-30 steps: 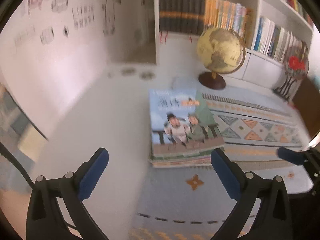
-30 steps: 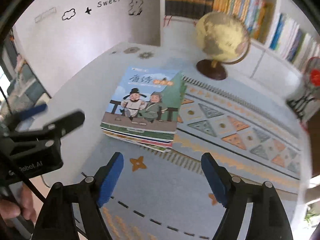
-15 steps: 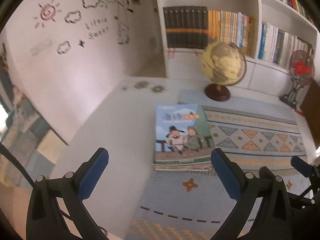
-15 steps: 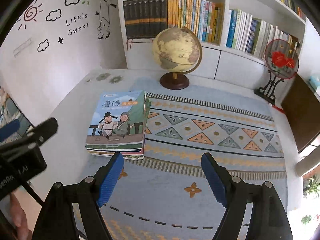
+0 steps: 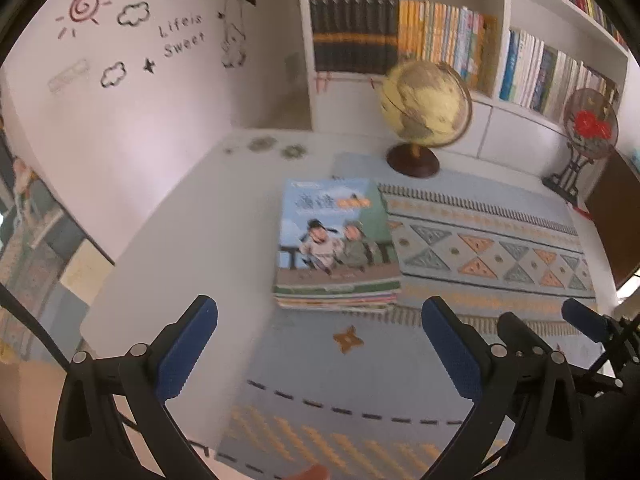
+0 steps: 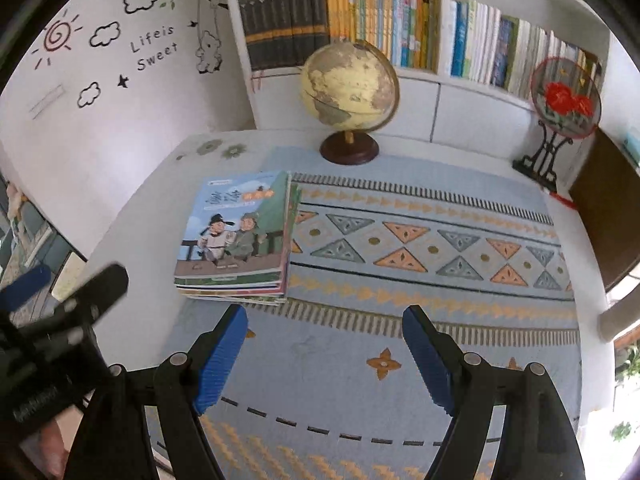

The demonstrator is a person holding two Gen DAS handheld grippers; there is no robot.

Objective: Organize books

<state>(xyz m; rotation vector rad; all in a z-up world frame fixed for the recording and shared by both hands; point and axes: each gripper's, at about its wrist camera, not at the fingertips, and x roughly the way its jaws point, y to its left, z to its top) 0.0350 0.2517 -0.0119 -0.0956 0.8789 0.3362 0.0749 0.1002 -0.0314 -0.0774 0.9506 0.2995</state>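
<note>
Ahead of the left gripper (image 5: 318,342), beyond the gap between its blue fingers (image 5: 187,346), the stack of books (image 5: 336,242) lies flat on the white table (image 5: 180,240), its right edge on the patterned mat (image 5: 480,248); the fingers are spread wide with nothing between them; the right gripper (image 6: 324,354) is likewise spread and empty, and the stack (image 6: 238,236) sits beyond and a little left of its left finger (image 6: 222,360), clear of both pads; farther off past the books a globe (image 6: 350,84) stands before the bookshelf (image 6: 400,20); a round red-flowered fan (image 6: 566,98) stands off to the right.
</note>
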